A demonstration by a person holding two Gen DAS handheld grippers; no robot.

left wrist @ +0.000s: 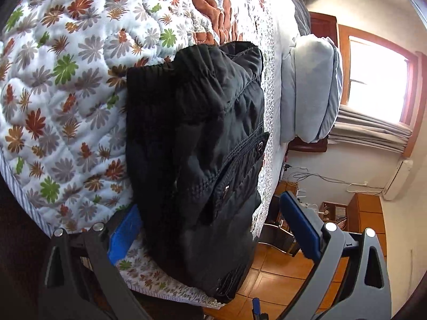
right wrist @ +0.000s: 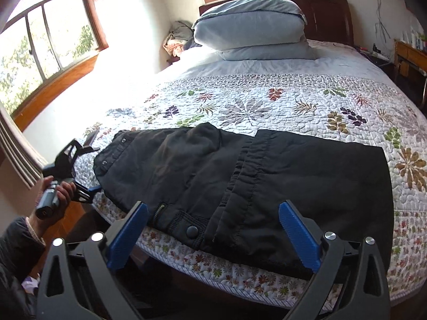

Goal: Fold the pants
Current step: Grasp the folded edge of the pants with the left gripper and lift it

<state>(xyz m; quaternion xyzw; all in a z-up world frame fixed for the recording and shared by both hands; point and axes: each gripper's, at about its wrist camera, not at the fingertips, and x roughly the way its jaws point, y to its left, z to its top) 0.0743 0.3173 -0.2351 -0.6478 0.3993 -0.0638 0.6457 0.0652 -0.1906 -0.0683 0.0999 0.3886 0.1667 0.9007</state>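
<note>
Black padded pants [right wrist: 240, 176] lie folded in a broad bundle across the near edge of the floral quilt [right wrist: 267, 98]. They also show in the left wrist view [left wrist: 197, 144], with waistband and snaps visible. My left gripper [left wrist: 210, 218] is open, its blue pads either side of the bundle's end at the bed edge; it also shows in the right wrist view [right wrist: 88, 165], held by a hand. My right gripper [right wrist: 213, 229] is open and empty, just short of the pants' near edge by the snap tab.
Two stacked grey pillows [right wrist: 250, 32] lie at the headboard. Crumpled clothes [right wrist: 178, 37] sit in the far corner. Windows are on the left and back walls. A wooden desk [right wrist: 408, 53] stands to the right. Orange tiled floor [left wrist: 280, 274] lies beside the bed.
</note>
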